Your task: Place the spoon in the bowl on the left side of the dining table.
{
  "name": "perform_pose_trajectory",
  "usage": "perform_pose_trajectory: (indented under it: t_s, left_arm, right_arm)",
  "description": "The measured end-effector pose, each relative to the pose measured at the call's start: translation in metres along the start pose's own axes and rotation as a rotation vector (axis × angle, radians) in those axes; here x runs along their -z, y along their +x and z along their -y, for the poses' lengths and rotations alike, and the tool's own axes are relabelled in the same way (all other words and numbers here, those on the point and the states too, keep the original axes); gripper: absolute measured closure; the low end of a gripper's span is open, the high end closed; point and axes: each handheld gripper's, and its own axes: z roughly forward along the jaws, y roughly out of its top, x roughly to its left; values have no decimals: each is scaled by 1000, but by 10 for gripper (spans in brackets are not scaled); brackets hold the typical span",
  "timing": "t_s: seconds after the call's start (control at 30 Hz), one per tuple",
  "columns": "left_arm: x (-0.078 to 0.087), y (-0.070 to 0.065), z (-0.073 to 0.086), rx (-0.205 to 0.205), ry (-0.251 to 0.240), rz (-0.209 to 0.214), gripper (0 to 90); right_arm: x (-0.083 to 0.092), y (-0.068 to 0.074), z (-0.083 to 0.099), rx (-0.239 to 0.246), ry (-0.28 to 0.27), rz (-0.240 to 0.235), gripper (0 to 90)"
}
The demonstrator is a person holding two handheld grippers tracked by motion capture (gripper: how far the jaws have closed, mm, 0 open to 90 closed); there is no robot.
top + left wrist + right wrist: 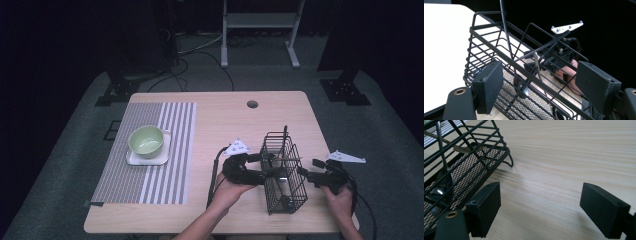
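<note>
Item one: a black wire basket (284, 172), standing upright on the near right part of the wooden table (225, 125), between the two grippers. It is holding cutlery: a dark-handled utensil (285, 134) is sticking up past the rim at the far end, and in the right gripper view a spoon (442, 182) is leaning inside with its bowl down on the mesh floor.

Item two: the left gripper (265, 175), sitting in the person's left hand (227, 192) and pointing at the basket's left wall. In its own view the jaws are standing spread, one on each side of the basket's top rim wires, and the pads are not pressing on anything.

Item three: the right gripper (305, 175), resting in the right hand (342, 200) just beside the basket's right wall. Its jaws are standing wide apart over bare tabletop, with nothing between them; the basket's corner foot is lying just off to one side.

Item four: a green bowl (146, 141) sitting on a white square plate (135, 159), both resting on a striped placemat (170, 160) on the left half of the table, well apart from the basket.
</note>
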Motion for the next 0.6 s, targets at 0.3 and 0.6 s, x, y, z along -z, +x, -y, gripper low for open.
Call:
perform_pose_trajectory:
  t_s: [0.3,0.6]
  left_arm:
    - [-4,2,-4,0,-8,32,408]
    - [-3,7,-2,-24,-20,32,689]
  right_arm:
    - [0,0,0,2,1,0,160]
    - [0,0,0,1,-1,-3,160]
